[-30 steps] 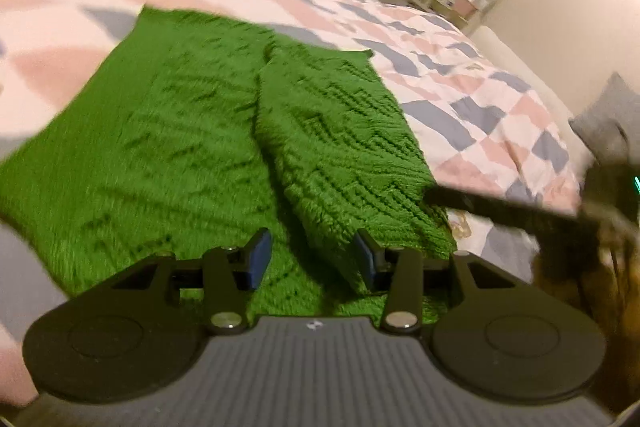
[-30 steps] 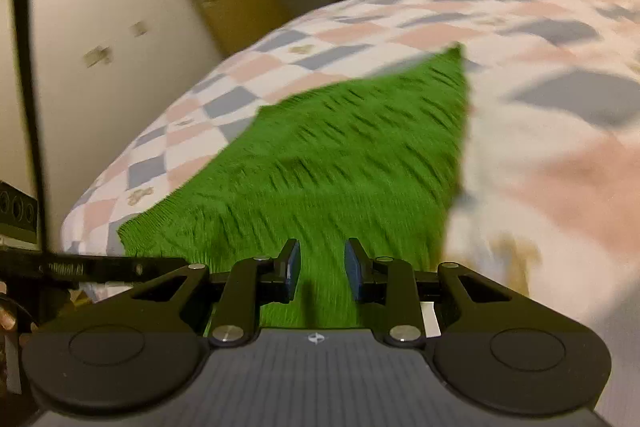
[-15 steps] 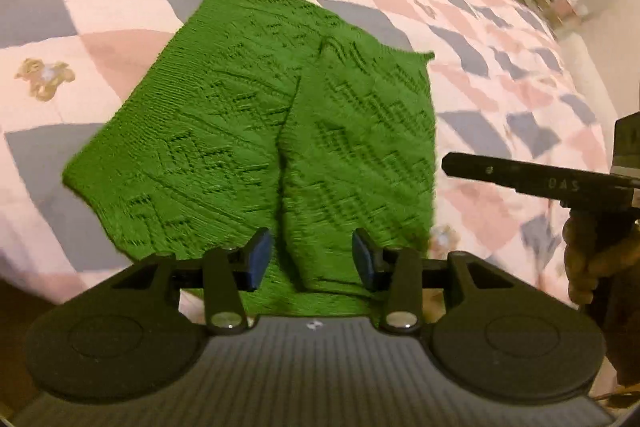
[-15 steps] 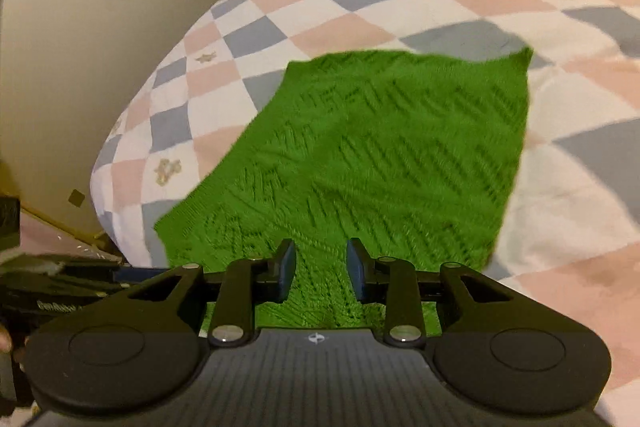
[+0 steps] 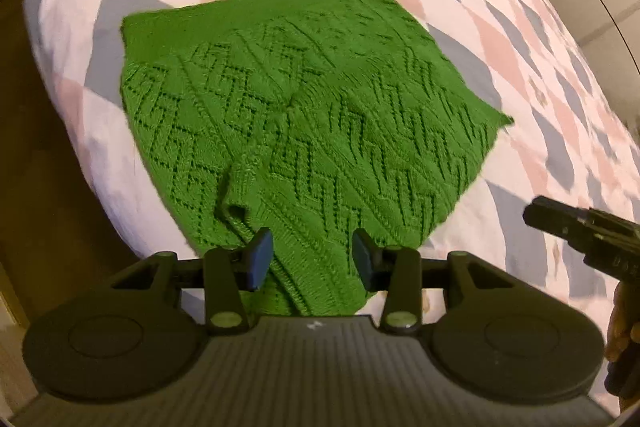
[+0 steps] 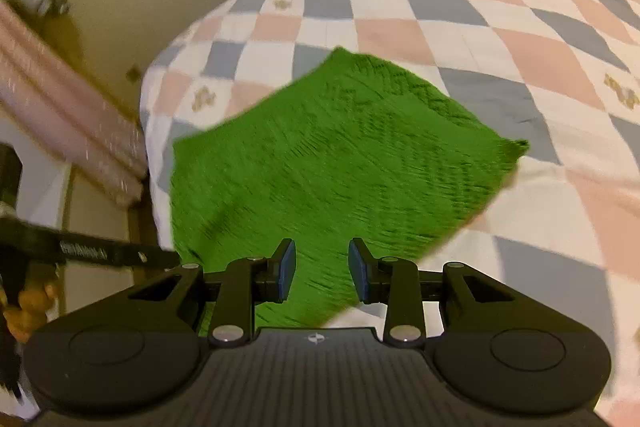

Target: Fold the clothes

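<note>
Knitwear lay folded on the checked bedspread (image 5: pixel 500 7) near the bed's corner — we held the left gripper (image 5: pixel 308 255) and right gripper (image 6: pixel 322 271) above its near edge, both claws spread and pinching nothing. We judged the green sweater (image 5: pixel 304 115) partly folded, a sleeve or side panel already laid over the body; the next move called for gripping the near hem and doubling it away. Its long axis seemed to run from us toward the far corner.
</note>
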{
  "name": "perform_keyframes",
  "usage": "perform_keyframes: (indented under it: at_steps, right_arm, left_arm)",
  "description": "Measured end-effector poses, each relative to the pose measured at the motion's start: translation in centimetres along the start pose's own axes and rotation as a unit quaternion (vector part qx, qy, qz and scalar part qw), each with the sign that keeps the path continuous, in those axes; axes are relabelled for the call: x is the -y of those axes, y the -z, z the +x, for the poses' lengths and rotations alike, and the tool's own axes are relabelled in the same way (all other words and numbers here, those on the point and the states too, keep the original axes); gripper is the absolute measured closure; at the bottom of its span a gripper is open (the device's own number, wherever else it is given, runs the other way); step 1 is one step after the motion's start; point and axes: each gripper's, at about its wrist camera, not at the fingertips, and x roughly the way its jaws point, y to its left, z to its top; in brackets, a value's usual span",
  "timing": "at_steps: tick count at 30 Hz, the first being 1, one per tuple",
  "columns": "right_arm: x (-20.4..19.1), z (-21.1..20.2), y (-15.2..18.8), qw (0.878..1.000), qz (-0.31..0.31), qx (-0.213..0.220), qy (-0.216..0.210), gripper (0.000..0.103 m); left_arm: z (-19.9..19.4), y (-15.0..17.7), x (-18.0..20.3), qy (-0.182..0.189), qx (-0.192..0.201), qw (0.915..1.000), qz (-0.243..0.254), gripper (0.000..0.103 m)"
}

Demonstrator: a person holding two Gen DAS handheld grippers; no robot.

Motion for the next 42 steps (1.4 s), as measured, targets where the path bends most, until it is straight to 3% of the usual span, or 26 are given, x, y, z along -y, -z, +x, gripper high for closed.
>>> perform_keyframes:
  at_steps: [8,15,25,31,38,42]
  right_arm:
    - [6.5,4.0,-1.5,0.999,-0.04,-0.01,-0.016,0.068]
    - [7.0,8.1,-2.8,0.993,-0.118,-0.014,-0.022,0.069]
    - [9.0,11.3,-5.0,0.983,-0.184,-0.022,0.005,0.07]
    - [10.0,11.9,-6.0,0.981,-0.194,-0.016,0.0,0.072]
    - [11.5,13.0,-8.1,0.985,-0.172,-0.005,-0.031,0.071]
    - [11.5,14.1,-9.5,0.986,-0.158,0.004,-0.047,0.061]
  left_arm:
    - [3.7,0.7,0.9,-0.057,0.012,0.998,-0.024,0.064]
    - [6.1,-0.2,1.0,-0.078,0.023,0.9957,-0.046,0.064]
    - [7.5,-0.3,1.5,-0.097,0.042,0.9937,-0.04,0.064]
    - [7.6,-0.2,1.4,-0.098,0.047,0.9931,-0.042,0.063]
    - [5.9,0.1,0.6,-0.104,0.08,0.9895,-0.061,0.062]
    - [5.2,0.1,-0.3,-0.125,0.098,0.9851,-0.067,0.052]
